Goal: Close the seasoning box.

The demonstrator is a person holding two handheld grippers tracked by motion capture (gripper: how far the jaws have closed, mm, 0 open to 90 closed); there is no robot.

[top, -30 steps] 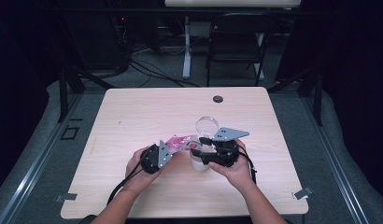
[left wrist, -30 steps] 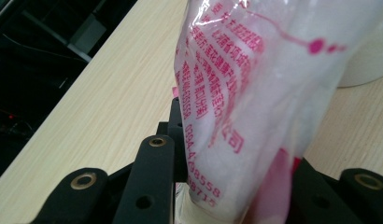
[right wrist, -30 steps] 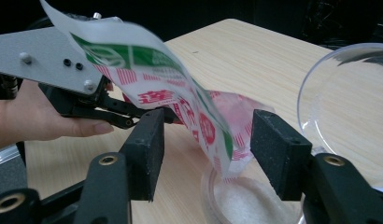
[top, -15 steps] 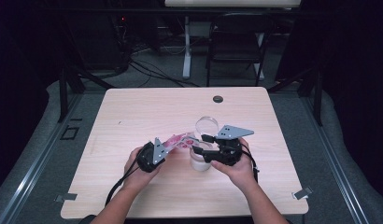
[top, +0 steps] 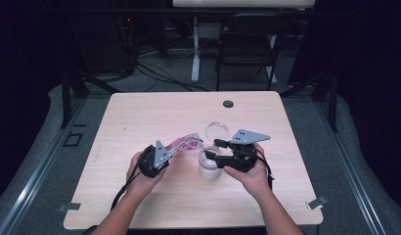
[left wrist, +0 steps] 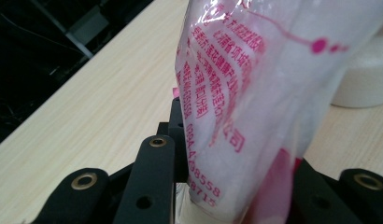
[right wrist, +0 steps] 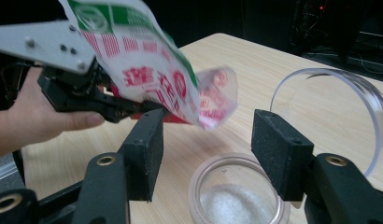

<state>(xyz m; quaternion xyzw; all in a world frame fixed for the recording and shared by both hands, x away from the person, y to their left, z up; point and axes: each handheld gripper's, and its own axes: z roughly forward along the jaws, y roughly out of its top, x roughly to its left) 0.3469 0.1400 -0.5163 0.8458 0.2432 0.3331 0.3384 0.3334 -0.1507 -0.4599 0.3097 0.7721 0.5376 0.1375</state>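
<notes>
High view: on the pale wooden surface (top: pixel 140 117), the left gripper (top: pixel 162 154) clamps a red-and-white plastic bag (top: pixel 185 143) by its lower end, and the bag's free end reaches toward a clear jar (top: pixel 210 166) standing near the middle. The right gripper (top: pixel 219 155) sits at the jar, one jaw on either side of its top; whether they press on it cannot be told from here. A clear round lid (top: pixel 216 131) lies just behind the jar, and a small dark disc (top: pixel 228 104) lies near the far edge.

Left gripper view: the bag (left wrist: pixel 255 93), printed with red characters and holding white grains, stands up between the black jaws, which are closed on its lower end. A white round container (left wrist: pixel 367 79) sits on the surface (left wrist: pixel 87 107) behind it.

Right gripper view: the two black jaws stand apart above the open jar (right wrist: pixel 238 193), which has white grains in its bottom. The bag (right wrist: pixel 157 70) hangs tilted just above and beyond the jar mouth, held by the left gripper (right wrist: pixel 129 109). The clear lid (right wrist: pixel 329 116) stands on edge at the right.
</notes>
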